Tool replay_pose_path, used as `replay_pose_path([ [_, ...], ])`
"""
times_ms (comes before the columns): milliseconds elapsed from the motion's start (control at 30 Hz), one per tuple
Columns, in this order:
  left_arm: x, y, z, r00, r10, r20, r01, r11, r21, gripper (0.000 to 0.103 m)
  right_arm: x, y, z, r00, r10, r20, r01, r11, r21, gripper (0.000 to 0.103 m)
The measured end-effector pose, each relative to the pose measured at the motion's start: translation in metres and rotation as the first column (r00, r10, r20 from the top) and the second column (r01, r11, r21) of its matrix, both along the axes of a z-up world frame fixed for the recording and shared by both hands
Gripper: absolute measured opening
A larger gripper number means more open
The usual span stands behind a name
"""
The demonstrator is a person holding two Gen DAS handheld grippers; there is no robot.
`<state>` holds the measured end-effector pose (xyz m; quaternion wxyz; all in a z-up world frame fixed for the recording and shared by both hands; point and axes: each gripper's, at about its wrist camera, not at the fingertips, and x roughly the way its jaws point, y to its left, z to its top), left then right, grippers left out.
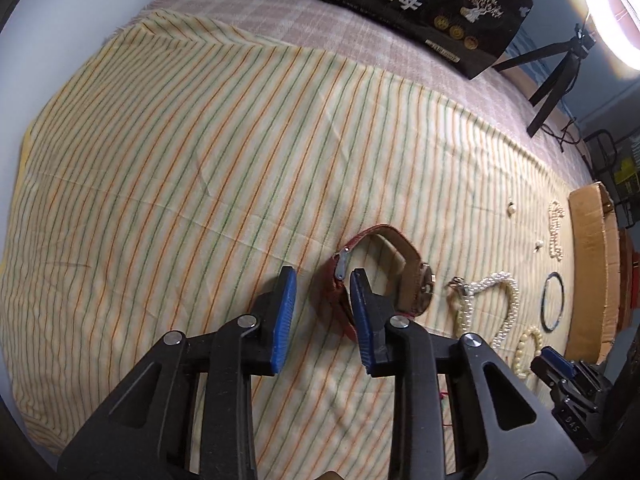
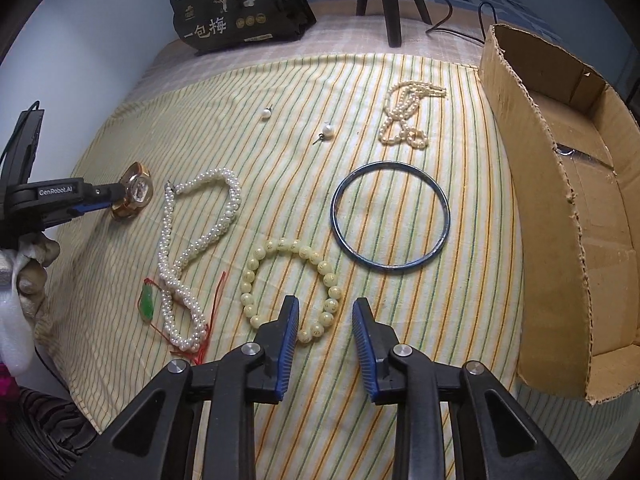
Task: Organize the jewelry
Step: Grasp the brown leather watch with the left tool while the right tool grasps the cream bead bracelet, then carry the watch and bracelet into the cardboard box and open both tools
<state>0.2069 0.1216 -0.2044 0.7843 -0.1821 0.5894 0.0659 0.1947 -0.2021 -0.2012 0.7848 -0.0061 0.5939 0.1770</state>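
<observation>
A watch with a red strap (image 1: 376, 272) and gold case (image 2: 136, 194) lies on the striped cloth (image 1: 180, 152). My left gripper (image 1: 324, 288) is open, its right finger against the strap, the strap just right of the gap. My right gripper (image 2: 326, 320) is open and empty, just above a cream bead bracelet (image 2: 292, 284). A white pearl necklace (image 2: 200, 248), a blue bangle (image 2: 390, 214), a small pearl strand (image 2: 406, 114), two pearl earrings (image 2: 327, 131) and a green pendant on red cord (image 2: 149, 302) lie on the cloth.
An open cardboard box (image 2: 560, 208) stands at the right edge of the cloth. A black snack bag (image 2: 240, 8) and a tripod (image 2: 390, 0) stand at the back. A ring light (image 1: 612, 12) glares at the far right.
</observation>
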Motion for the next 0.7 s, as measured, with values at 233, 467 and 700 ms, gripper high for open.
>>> replay_pose_path([
  [233,0.005,-0.002,-0.006,1.0,-0.002,-0.008,0.002,1.0,-0.001,0.023,0.008,0.009,-0.008,1.0,0.026,0.007,-0.026,0.999,-0.033,0.021],
  [467,0.011,-0.009,-0.007,1.0,-0.008,-0.007,0.008,1.0,-0.001,0.008,0.006,0.018,-0.009,0.996,0.075,0.045,-0.072,0.995,-0.073,0.006],
  [700,0.009,-0.009,0.006,0.999,-0.006,0.033,0.006,1.0,0.011,0.008,0.001,0.009,0.009,0.996,0.057,0.07,-0.056,0.998,-0.008,0.005],
])
